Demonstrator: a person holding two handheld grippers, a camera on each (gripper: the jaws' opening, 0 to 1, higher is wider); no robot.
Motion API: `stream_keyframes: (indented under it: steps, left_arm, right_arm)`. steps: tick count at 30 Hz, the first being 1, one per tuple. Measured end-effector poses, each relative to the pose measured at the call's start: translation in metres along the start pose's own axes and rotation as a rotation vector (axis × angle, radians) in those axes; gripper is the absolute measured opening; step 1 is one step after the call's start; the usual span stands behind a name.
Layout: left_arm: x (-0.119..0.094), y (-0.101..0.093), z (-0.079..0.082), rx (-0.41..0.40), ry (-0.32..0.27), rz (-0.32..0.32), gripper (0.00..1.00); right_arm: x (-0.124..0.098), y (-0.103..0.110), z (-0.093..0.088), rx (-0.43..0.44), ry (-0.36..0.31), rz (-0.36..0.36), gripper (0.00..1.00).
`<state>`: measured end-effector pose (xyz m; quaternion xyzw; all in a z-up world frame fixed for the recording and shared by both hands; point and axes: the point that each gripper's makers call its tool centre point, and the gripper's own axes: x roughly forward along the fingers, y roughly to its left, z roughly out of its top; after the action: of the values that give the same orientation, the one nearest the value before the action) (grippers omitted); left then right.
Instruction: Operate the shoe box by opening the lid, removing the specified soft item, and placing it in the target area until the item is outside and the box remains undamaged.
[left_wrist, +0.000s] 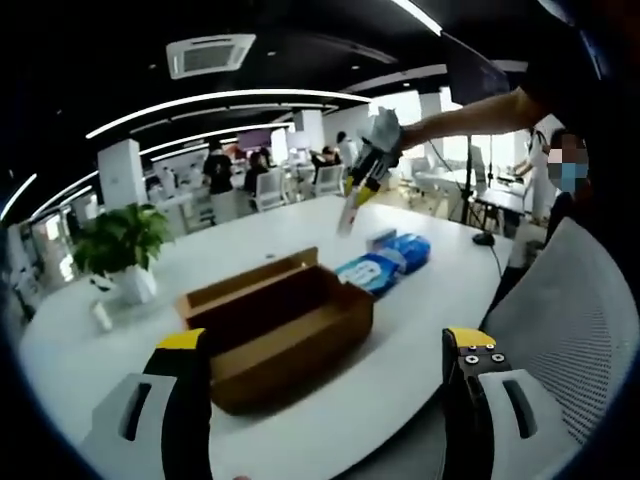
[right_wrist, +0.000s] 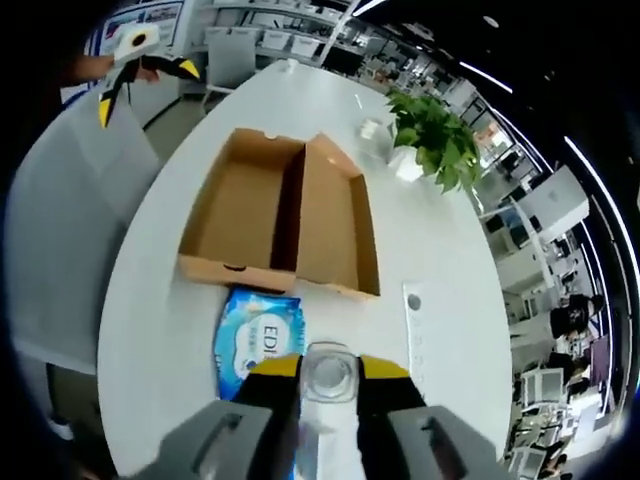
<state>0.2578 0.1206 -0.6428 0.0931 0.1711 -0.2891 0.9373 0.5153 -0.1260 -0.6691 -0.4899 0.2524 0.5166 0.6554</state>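
The brown shoe box (left_wrist: 285, 330) (right_wrist: 285, 215) lies open on the white table (left_wrist: 420, 340) (right_wrist: 440, 260), lid flat beside the tray, and both halves look bare inside. A blue soft pack (left_wrist: 385, 265) (right_wrist: 258, 340) rests on the table just outside the box. My left gripper (left_wrist: 325, 342) is wide open near the table's edge with nothing between its jaws; the right gripper view catches it (right_wrist: 145, 88) off past the box. My right gripper (right_wrist: 330, 368) (left_wrist: 358, 195) hovers above the blue pack, shut on a small clear thing (right_wrist: 328, 375) that I cannot identify.
A potted plant (left_wrist: 120, 240) (right_wrist: 435, 140) and a small cup (right_wrist: 372, 130) stand at the far side of the table. A grey mesh chair (left_wrist: 560, 310) (right_wrist: 60, 200) sits at the near edge. Office desks and people fill the background.
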Motion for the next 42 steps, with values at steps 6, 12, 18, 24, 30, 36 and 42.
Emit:
stream_keyframes:
  steps: [6, 12, 18, 24, 30, 36, 42]
  left_arm:
    - [0.000, 0.001, -0.003, -0.001, 0.005, 0.006, 0.99]
    - [-0.001, 0.005, -0.001, 0.006, -0.011, 0.022, 0.99]
    - [0.000, 0.004, -0.007, 0.054, 0.020, 0.026, 0.99]
    - [0.000, 0.004, -0.009, 0.063, 0.030, 0.022, 0.98]
    - [-0.001, 0.006, -0.010, 0.065, 0.031, 0.037, 0.97]
    - [0.000, 0.005, -0.011, 0.050, 0.034, 0.032, 0.98]
    - [0.001, 0.004, -0.012, 0.048, 0.036, 0.026, 0.98]
  right_arm:
    - [0.017, 0.001, -0.005, -0.040, 0.026, 0.033, 0.16]
    - [0.036, 0.000, -0.011, -0.042, 0.052, 0.060, 0.17]
    - [0.053, -0.001, -0.012, -0.031, 0.070, 0.087, 0.17]
    - [0.065, 0.000, -0.019, -0.027, 0.104, 0.105, 0.17]
    - [0.075, -0.001, -0.033, -0.029, 0.146, 0.110, 0.17]
    - [0.083, 0.002, -0.041, -0.010, 0.155, 0.113, 0.17]
    - [0.087, 0.008, -0.043, -0.031, 0.166, 0.123, 0.17]
